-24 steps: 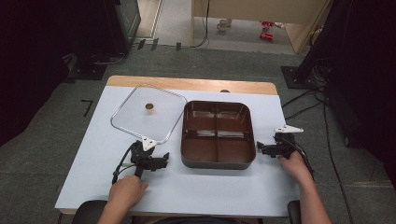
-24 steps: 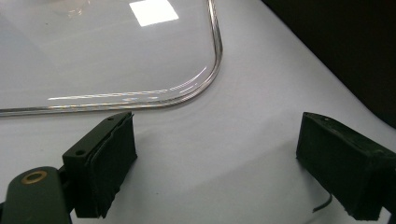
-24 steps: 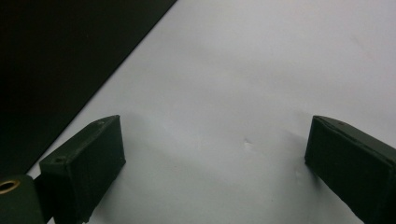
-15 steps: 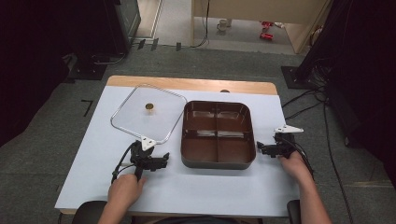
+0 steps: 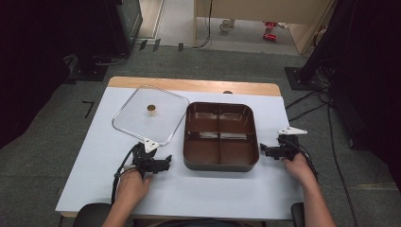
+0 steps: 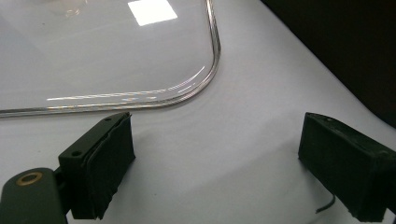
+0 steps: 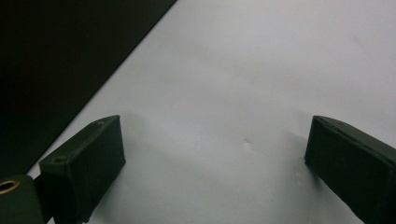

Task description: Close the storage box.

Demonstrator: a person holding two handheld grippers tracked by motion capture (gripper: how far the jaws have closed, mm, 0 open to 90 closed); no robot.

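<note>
White covering spreads over the table (image 5: 94, 156), and a strip of bare wood shows along its far edge. Near the middle sits a dark brown tray (image 5: 220, 136), square with rounded corners and split by low walls into four compartments; what lies in them, if anything, is hard to make out from the high view, though a pale glint runs along the cross divider. At about nine o'clock from the tray, just beside its left wall, a clear glass lid (image 5: 150, 120) with a metal rim lies flat on the white surface, a small brown knob (image 5: 151, 108) at its centre. The left gripper (image 5: 161, 164) rests on the table at about six o'clock from the lid and seven o'clock from the tray, held by the person's left hand (image 5: 132, 187), its jaws pointing toward the tray's near left corner. In the left gripper view its jaws stand wide apart with nothing between them but white tabletop; the lid's rounded corner (image 6: 205, 79) curves past at eleven o'clock from the left jaw, close to it but not touching, and the tray's dark wall fills the upper right. The right gripper (image 5: 265, 151) lies at about three o'clock from the tray, near its right wall, gripped by the right hand (image 5: 298, 165). Its jaws are likewise spread wide over bare white surface in the right gripper view, with the tray's dark side at ten o'clock.
</note>
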